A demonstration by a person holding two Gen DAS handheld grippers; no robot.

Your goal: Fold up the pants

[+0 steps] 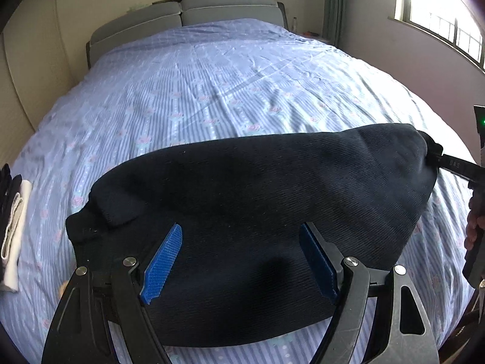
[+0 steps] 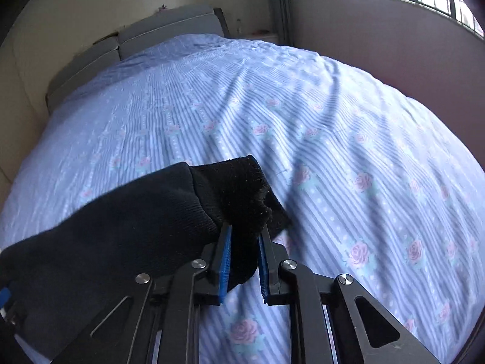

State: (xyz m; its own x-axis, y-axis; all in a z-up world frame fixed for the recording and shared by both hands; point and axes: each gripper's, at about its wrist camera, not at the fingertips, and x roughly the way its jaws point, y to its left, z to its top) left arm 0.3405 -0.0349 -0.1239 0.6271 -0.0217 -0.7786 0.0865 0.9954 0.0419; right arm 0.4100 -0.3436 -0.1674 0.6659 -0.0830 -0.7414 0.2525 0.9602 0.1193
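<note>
Nearest the left wrist camera, the left gripper (image 1: pixel 241 262) hangs over the black pants (image 1: pixel 257 212) with its jaws spread wide; the blue ribbed pads (image 1: pixel 162 265) stand well apart and nothing lies clamped between them, the dark ribbed cloth showing in the gap. The pants lie as a folded bundle across the near end of the bed, running from about 8 o'clock to 2 o'clock in this view, with a small flap turned over at the 9 o'clock end. At the 3 o'clock edge the right gripper (image 1: pixel 436 159) pinches the far corner of the cloth, and part of a hand (image 1: pixel 474 221) shows below it.

In the right wrist view, the right gripper (image 2: pixel 244 261) is nearly closed, its blue pads (image 2: pixel 225 264) pressing a bunch of the pants' (image 2: pixel 121 236) ribbed cuff between them. The cuff stands up past the fingertips toward 12 o'clock, and the rest of the garment trails off to 8 o'clock.

Beneath lies the blue striped bedsheet (image 1: pixel 212 91) printed with pink roses. At 9 o'clock in the left view sits a small stack of folded clothes (image 1: pixel 12 236), white and dark. Beyond, at 12 o'clock, stands the grey padded headboard (image 1: pixel 188 15), and at 1 to 2 o'clock a bright barred window (image 1: pixel 442 15) beside a green curtain (image 1: pixel 333 3).
</note>
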